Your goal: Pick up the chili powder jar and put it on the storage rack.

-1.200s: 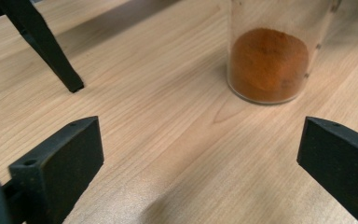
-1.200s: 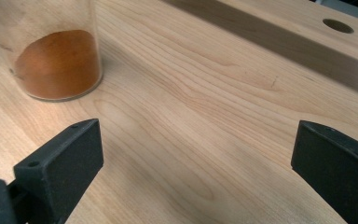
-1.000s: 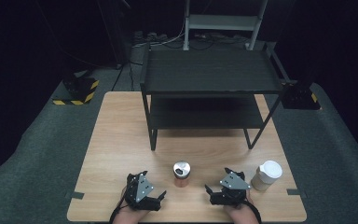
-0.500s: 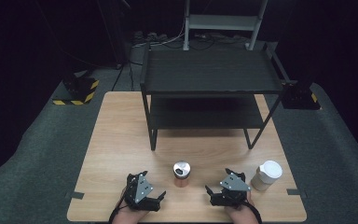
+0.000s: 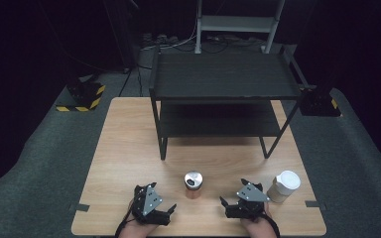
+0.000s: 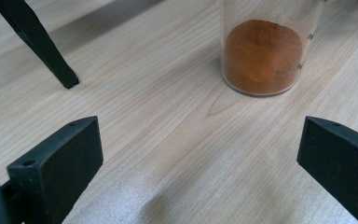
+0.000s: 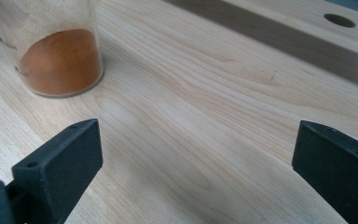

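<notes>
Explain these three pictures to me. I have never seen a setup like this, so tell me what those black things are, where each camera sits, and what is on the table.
A person sits at a wooden table and holds a hand tool in each hand: the left gripper and the right gripper. Each has two black jaws that pinch things.

The high view looks down from above the person. The other two pictures come from small cameras riding on each gripper, looking out between its jaws.

On the table stand a black two-level shelf, a clear jar holding orange powder, between the grippers, and a white-lidded cup right of the right gripper.

Nothing is held: both pairs of jaws stand wide open over bare wood.
</notes>
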Tool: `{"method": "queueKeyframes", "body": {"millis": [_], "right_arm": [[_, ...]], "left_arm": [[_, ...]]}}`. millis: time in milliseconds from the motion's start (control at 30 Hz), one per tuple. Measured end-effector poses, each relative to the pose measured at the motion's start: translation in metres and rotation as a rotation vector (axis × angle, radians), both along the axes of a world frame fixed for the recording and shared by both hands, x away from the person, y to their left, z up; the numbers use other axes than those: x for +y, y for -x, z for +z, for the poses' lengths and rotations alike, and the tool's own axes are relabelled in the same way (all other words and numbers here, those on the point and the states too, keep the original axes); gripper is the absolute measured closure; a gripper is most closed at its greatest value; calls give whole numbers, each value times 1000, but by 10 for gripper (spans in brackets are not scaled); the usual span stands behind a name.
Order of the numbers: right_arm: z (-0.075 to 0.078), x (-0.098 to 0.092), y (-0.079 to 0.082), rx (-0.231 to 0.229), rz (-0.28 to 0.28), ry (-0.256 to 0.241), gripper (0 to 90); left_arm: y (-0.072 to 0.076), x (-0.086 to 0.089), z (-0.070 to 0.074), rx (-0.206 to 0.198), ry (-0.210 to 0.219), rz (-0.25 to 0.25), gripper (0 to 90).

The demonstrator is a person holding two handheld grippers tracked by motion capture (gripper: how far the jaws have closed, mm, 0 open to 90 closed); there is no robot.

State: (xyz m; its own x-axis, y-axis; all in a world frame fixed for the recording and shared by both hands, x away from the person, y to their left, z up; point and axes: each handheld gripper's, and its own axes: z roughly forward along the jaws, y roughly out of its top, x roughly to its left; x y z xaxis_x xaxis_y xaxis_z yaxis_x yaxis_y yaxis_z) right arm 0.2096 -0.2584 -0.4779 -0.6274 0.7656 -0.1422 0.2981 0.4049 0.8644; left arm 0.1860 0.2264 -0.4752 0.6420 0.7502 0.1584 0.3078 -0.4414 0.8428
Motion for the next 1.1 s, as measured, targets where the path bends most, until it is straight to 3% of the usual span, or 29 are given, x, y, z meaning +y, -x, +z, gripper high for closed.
{"method": "queueKeyframes", "body": {"millis": [300,333,433,533,733,867,1100], "right_arm": [[1,1,2,-5,6,17,7],[1,0,1,-4,11,20,7],[1,0,-1,-2,18,24,7],[1,-1,-1,-2,20,18,7],[1,-2,-1,-3,21,14,7],[1,-1,-1,-3,22,17,7],[1,-2,-1,-3,23,16,7]], "left_arm": [[1,2,1,6,30,-1,5],[4,4,2,-10,59,-4,5],[6,6,6,-28,81,-14,7],[9,9,8,-37,135,-21,7],[8,9,14,-45,180,-58,7],[9,8,16,-61,202,-73,7],[10,-1,21,-101,204,-98,6]]}}
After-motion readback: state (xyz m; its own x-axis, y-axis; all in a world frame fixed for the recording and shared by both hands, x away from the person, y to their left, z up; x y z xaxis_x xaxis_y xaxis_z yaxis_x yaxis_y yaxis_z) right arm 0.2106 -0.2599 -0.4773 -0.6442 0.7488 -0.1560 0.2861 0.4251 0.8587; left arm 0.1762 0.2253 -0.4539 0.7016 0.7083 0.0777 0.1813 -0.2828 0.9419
